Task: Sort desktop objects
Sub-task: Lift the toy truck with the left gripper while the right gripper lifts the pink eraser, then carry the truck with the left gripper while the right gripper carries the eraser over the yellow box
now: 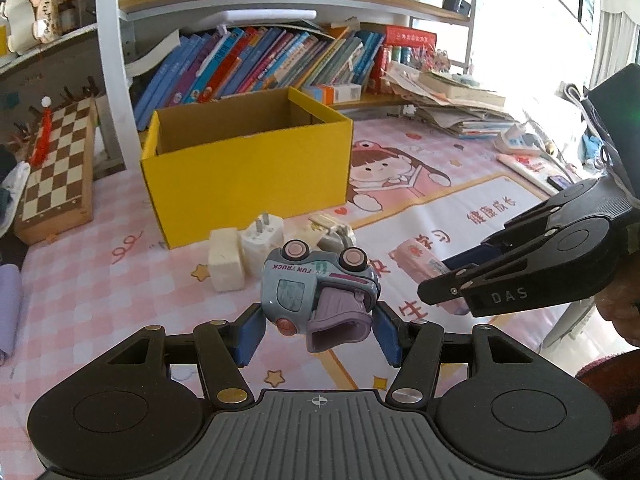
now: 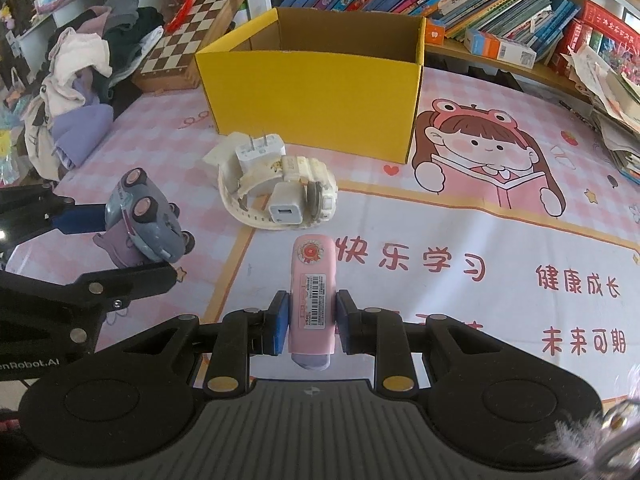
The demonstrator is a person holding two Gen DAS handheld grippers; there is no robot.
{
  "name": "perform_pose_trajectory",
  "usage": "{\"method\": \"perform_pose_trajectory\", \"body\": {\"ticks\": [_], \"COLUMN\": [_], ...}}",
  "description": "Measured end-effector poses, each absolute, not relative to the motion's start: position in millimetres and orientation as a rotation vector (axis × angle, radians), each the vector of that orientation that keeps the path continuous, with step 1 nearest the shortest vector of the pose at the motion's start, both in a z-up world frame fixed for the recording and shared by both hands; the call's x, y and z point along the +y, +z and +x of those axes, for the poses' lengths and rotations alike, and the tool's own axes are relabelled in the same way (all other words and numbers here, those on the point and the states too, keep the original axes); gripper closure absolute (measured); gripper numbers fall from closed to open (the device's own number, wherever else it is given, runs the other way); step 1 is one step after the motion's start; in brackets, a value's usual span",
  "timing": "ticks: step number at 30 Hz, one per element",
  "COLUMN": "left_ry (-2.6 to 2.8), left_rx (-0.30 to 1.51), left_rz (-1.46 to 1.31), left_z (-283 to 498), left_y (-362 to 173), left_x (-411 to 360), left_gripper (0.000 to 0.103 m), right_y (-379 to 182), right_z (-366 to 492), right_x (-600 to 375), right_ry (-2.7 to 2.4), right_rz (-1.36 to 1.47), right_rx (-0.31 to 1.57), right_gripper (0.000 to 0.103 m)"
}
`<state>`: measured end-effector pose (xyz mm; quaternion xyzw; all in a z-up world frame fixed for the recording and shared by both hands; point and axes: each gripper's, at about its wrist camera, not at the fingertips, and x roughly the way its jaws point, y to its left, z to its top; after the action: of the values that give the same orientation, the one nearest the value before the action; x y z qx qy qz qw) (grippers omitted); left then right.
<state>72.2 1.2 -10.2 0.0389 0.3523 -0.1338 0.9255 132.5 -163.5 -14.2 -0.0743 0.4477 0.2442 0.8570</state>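
Observation:
My left gripper [image 1: 318, 330] is shut on a grey-blue toy truck [image 1: 316, 292], held upside down above the mat; it also shows in the right wrist view [image 2: 144, 220]. My right gripper [image 2: 311, 318] is shut on a pink flat device [image 2: 312, 292], seen also in the left wrist view [image 1: 420, 264]. An open yellow cardboard box [image 1: 248, 168] [image 2: 316, 92] stands behind. In front of it lie white chargers [image 1: 262, 242] [image 2: 258, 152], a cream block [image 1: 226, 260] and a cream watch [image 2: 304, 188].
A chessboard [image 1: 60, 168] lies left of the box. Books fill the shelf [image 1: 272, 64] behind. Paper stacks [image 1: 452, 100] sit at the right. Clothes [image 2: 80, 80] pile at the left edge. A pink cartoon mat [image 2: 480, 200] covers the desk.

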Motion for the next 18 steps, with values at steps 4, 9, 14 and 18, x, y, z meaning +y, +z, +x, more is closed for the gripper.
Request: {"method": "perform_pose_trajectory", "body": {"ticks": [4, 9, 14, 18], "left_ry": [-0.267, -0.263, -0.255, -0.237], "left_rx": [0.702, 0.685, 0.664, 0.64], "left_rz": [0.072, 0.073, 0.077, 0.08], "left_z": [74, 77, 84, 93], "left_y": [-3, 3, 11, 21], "left_x": [5, 6, 7, 9], "left_gripper": [0.045, 0.045, 0.045, 0.045], "right_y": [-7, 0, 9, 17], "right_z": [135, 139, 147, 157], "right_x": [-163, -160, -159, -159], "right_ry": [0.515, 0.533, 0.553, 0.569], "right_rz": [-0.146, -0.145, -0.136, -0.134], "right_rx": [0.931, 0.923, 0.905, 0.888], "right_gripper": [0.08, 0.08, 0.08, 0.08]}}
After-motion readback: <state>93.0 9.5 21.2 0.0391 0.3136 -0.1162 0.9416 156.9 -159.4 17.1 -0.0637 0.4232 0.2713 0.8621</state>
